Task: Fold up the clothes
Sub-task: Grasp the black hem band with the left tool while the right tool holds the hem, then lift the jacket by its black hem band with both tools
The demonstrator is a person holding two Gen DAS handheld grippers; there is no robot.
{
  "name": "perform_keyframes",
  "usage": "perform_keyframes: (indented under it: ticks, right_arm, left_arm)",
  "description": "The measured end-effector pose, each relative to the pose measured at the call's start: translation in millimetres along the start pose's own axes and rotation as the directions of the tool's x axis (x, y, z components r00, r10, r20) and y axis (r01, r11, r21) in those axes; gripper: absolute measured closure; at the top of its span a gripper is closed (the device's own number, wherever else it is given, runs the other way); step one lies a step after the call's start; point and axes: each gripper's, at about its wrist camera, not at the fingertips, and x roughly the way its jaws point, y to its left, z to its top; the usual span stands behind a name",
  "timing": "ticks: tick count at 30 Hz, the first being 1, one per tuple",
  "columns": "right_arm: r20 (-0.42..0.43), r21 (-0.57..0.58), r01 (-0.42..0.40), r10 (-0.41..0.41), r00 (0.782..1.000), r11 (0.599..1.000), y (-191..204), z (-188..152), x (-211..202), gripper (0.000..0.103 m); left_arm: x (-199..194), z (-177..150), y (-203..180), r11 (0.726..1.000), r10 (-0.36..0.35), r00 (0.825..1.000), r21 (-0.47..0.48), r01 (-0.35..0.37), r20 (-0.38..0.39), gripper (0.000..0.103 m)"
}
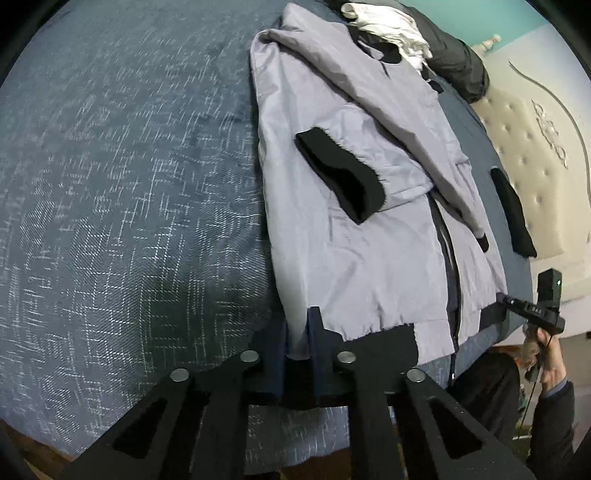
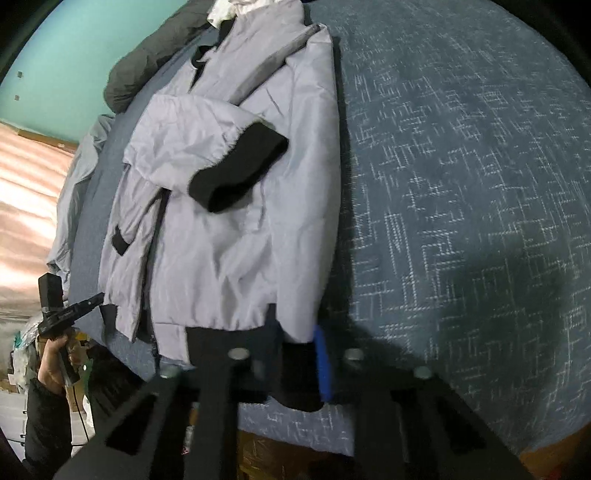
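I see a grey jacket point(image 1: 369, 236) lying flat on the bed point(image 1: 129, 184), over a dark blue blanket with a white crosshatch pattern. Its hem points toward me and its collar lies at the far end. One sleeve is folded across the chest, so its black cuff point(image 1: 340, 177) rests on the front panel. The zipper point(image 1: 448, 258) runs down the middle of the front, partly undone near the hem.

My left tongs point(image 1: 297, 339) are clenched on the jacket's hem corner, with grey fabric pinched between the two dark blue fingers. In the right wrist view, my right tongs point(image 2: 299, 354) grip the hem corner on their side in the same way, a fold of grey cloth and black waistband caught between the fingers. Each camera also catches the other tool at the picture's edge, held by a hand point(image 1: 550, 354) in a dark sleeve, its tip at the opposite hem corner.

At the far end of the bed, beyond the collar, there is a pile of white cloth point(image 1: 391, 26) and a dark puffy garment point(image 1: 458, 62). A cream tufted headboard point(image 1: 532, 155) stands beside the bed in the left wrist view
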Motion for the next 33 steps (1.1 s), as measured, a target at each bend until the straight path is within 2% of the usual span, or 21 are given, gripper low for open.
perform_keyframes:
  ticks: [5, 9, 11, 13, 14, 15, 23, 24, 25, 27, 28, 33]
  right_arm:
    - [0.035, -0.044, 0.012, -0.011, 0.999, 0.999, 8, -4, -23, 0.092]
    - [0.009, -0.036, -0.002, 0.002, 1.0, 0.999, 8, -9, -17, 0.092]
    - [0.006, -0.006, -0.013, 0.013, 1.0, 1.0, 3, -9, -13, 0.09]
    - [-0.004, 0.013, -0.033, 0.033, 0.999, 0.999, -2, -10, -12, 0.088]
    - [-0.011, 0.014, -0.036, 0.036, 0.999, 0.999, -4, -12, -11, 0.087]
    - [-0.018, 0.009, -0.031, 0.031, 0.999, 0.999, -4, -13, -11, 0.085]
    - [-0.01, 0.002, -0.04, 0.04, 0.999, 0.999, -4, -18, -12, 0.083]
    - [-0.012, -0.004, -0.035, 0.035, 0.999, 0.999, -3, -19, -12, 0.082]
    - [-0.008, -0.013, -0.029, 0.029, 1.0, 0.999, -2, -19, -13, 0.082]
    - [0.01, -0.03, -0.028, 0.028, 1.0, 0.999, 2, -20, -15, 0.083]
    - [0.019, -0.037, -0.03, 0.031, 0.999, 0.999, 4, -20, -16, 0.088]
    - [0.055, -0.075, -0.037, 0.042, 0.998, 0.996, 16, -20, -30, 0.094]
  left_arm:
    - [-4, -4, -6, 1.0, -0.005, 1.0, 0.01, 0.005, -0.005, 0.093]
    - [6, -5, -1, 0.999, -0.026, 1.0, -0.035, 0.025, -0.017, 0.091]
    - [2, -10, 3, 0.998, -0.034, 0.999, -0.046, 0.034, -0.019, 0.085]
    - [-2, -16, 7, 0.998, -0.039, 0.999, -0.04, 0.038, -0.021, 0.072]
    - [-5, -18, 10, 0.998, -0.045, 0.999, -0.043, 0.044, -0.023, 0.061]
    - [-9, -20, 13, 0.998, -0.052, 0.998, -0.047, 0.051, -0.024, 0.056]
    - [-15, -25, 7, 0.997, -0.073, 0.997, -0.015, 0.073, -0.004, 0.058]
    - [-16, -25, 5, 0.997, -0.074, 0.997, -0.01, 0.074, 0.0, 0.069]
    - [-17, -26, 4, 0.997, -0.076, 0.997, -0.004, 0.076, 0.004, 0.076]
    - [-19, -27, 2, 0.997, -0.079, 0.997, 0.006, 0.078, 0.011, 0.084]
    - [-20, -27, 0, 0.997, -0.08, 0.997, 0.012, 0.08, 0.015, 0.088]
    - [-25, -29, -6, 0.995, -0.088, 0.996, 0.039, 0.086, 0.033, 0.089]
